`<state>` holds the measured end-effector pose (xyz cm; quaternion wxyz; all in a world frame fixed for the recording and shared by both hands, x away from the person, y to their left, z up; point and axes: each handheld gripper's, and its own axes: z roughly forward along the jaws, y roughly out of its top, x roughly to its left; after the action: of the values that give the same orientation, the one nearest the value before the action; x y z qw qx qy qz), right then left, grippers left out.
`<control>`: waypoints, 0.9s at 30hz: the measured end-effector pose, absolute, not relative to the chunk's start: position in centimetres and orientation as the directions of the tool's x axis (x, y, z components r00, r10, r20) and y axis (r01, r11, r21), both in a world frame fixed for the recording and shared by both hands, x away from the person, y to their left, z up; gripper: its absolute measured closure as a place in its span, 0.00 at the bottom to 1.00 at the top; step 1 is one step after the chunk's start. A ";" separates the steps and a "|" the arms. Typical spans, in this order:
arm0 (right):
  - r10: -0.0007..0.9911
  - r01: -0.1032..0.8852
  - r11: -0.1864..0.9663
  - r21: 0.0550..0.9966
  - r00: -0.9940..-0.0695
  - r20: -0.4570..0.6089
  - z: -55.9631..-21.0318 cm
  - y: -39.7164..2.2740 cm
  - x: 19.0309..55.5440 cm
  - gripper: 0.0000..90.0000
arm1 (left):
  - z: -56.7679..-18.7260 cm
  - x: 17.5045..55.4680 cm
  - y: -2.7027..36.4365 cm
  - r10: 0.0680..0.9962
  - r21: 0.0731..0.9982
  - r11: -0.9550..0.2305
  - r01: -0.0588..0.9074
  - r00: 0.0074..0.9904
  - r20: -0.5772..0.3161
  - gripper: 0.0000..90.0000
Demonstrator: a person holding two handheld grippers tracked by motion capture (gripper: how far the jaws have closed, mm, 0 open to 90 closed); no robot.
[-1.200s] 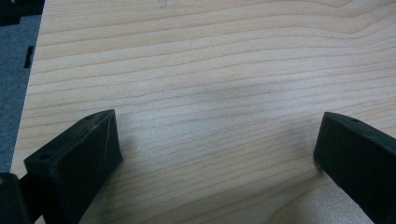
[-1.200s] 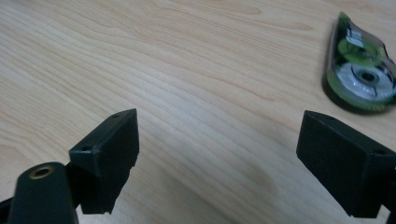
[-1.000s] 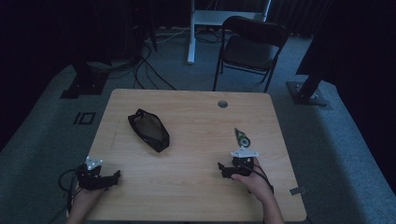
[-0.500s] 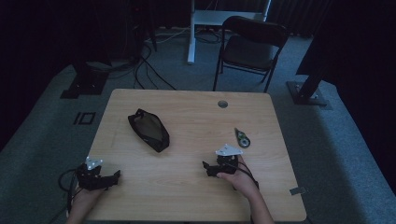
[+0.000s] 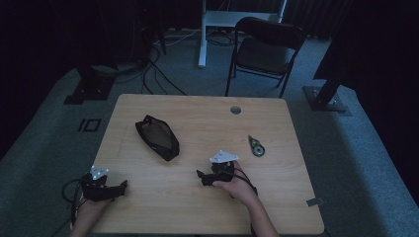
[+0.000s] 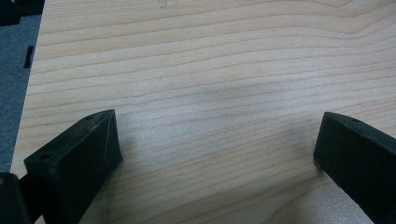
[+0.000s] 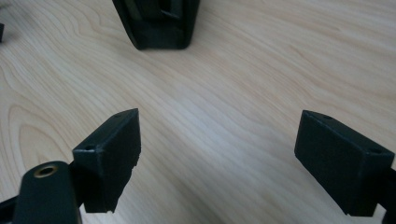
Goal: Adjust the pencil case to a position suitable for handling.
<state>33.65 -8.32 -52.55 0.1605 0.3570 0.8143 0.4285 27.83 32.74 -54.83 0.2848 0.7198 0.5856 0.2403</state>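
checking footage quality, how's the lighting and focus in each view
High view: dim, the room near black, yet the table and black pouch stay readable. Left gripper view: bright, wood grain sharp, soft shadow between the jaws. Right gripper view: evenly lit, the near jaws slightly soft.

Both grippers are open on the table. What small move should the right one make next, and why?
Probably ease the right gripper forward toward the black pouch. Its jaws stand wide apart with nothing between them, and in the right gripper view the pouch's near end lies straight ahead, apart from the jaws.
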 end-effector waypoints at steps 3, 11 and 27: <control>0.706 0.434 0.387 0.813 -0.707 0.042 -52.3 -7.4 33.8 0.16 | -54.8 27.8 32.7 0.980 0.691 -0.153 0.706 0.200 0.013 0.01; 0.676 0.405 0.396 0.824 -0.736 0.036 -51.6 -5.0 34.4 0.16 | -54.8 27.8 32.8 0.980 0.691 -0.153 0.706 0.200 0.013 0.01; 0.661 0.396 0.390 0.832 -0.749 0.047 -52.2 -1.3 35.2 0.18 | -54.8 27.8 32.8 0.980 0.691 -0.153 0.706 0.200 0.012 0.01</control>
<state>35.21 -1.30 -52.15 0.1479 0.3221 0.8203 0.4489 27.83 32.75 -54.83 0.2851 0.7203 0.5850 0.2400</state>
